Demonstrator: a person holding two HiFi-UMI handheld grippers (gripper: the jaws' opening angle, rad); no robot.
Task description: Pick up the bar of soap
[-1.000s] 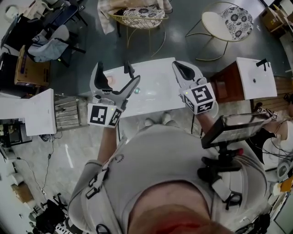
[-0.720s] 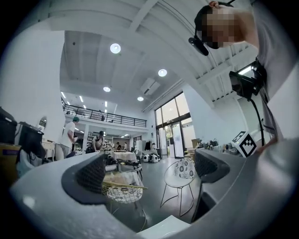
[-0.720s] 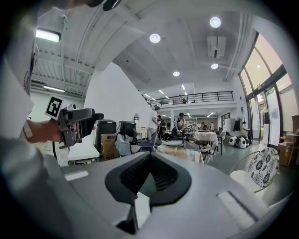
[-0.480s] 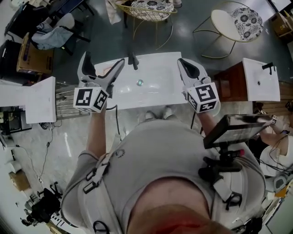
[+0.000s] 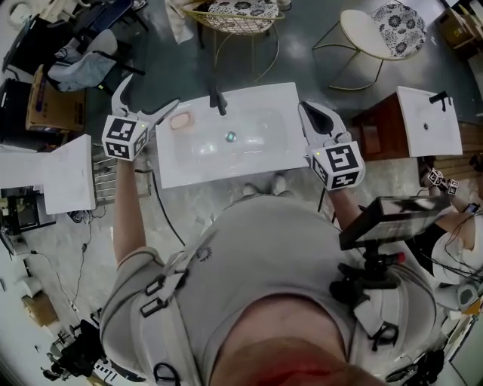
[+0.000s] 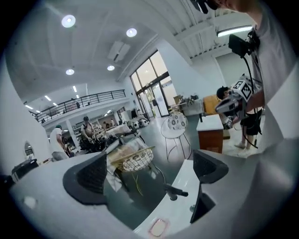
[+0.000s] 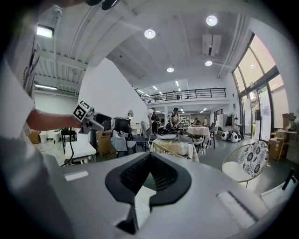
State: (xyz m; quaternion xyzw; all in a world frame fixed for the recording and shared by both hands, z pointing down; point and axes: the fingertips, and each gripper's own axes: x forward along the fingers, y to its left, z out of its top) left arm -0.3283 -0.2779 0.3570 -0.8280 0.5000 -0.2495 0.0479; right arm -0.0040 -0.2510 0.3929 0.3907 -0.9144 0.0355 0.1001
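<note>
A pink bar of soap [image 5: 180, 121] lies on the left rear corner of the white sink counter [image 5: 226, 166], left of the black faucet [image 5: 219, 101] and the basin drain [image 5: 230, 136]. My left gripper [image 5: 151, 93] hovers at the counter's left edge, just left of the soap, jaws wide apart and empty. In the left gripper view the soap [image 6: 158, 227] shows low, below the gap of the left gripper [image 6: 152, 173], with the faucet [image 6: 175, 191] beyond. My right gripper [image 5: 307, 110] hangs by the counter's right edge; the right gripper [image 7: 149, 175] has its pads together, holding nothing.
A wooden cabinet with a white top [image 5: 426, 124] stands to the right. Behind the sink are a wire chair [image 5: 241, 13] and a round cushioned chair [image 5: 373, 34]. A white table [image 5: 64, 181] and a metal rack [image 5: 106, 177] sit left. People stand far off in the hall [image 7: 174, 116].
My left gripper has swung left, from over the counter to its left edge, jaws still apart. The soap is now uncovered. The right gripper has barely moved.
</note>
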